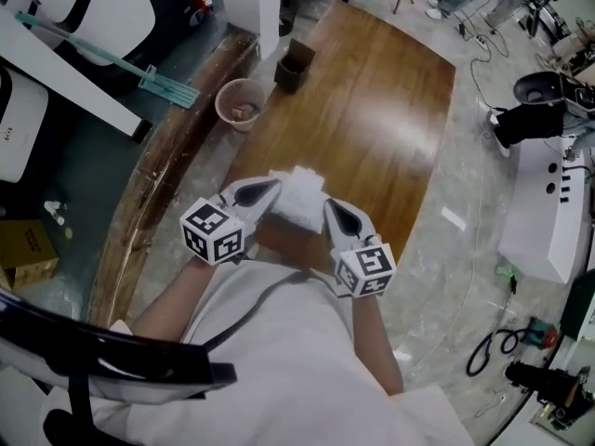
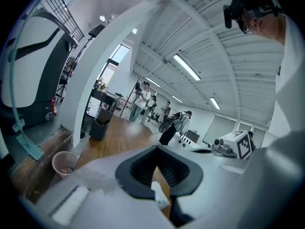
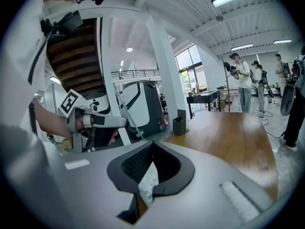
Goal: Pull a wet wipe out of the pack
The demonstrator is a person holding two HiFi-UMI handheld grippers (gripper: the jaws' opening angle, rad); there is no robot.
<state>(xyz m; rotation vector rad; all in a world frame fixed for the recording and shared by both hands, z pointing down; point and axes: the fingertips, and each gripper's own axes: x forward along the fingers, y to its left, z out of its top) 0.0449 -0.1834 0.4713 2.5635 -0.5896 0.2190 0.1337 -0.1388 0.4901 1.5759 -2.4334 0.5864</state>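
Observation:
In the head view both grippers are held close in front of the person's chest, over the near end of the wooden table (image 1: 372, 110). A white crumpled bundle (image 1: 299, 193), the wet wipe and its pack, hangs between them. My left gripper (image 1: 270, 189) comes at it from the left. Its jaws (image 2: 157, 175) are shut, with a small white fold of wipe (image 2: 160, 197) pinched between them. My right gripper (image 1: 327, 207) comes from the right. Its jaws (image 3: 150, 175) are shut on a thin white printed edge of the pack (image 3: 148, 184). The left gripper's marker cube (image 3: 71, 101) shows in the right gripper view.
A pink mesh basket (image 1: 240, 102) and a dark bin (image 1: 294, 66) stand on the floor by the table's far left end. A white machine (image 1: 548, 212) and cables (image 1: 493, 342) lie to the right. Several people (image 2: 143, 101) stand far back in the room.

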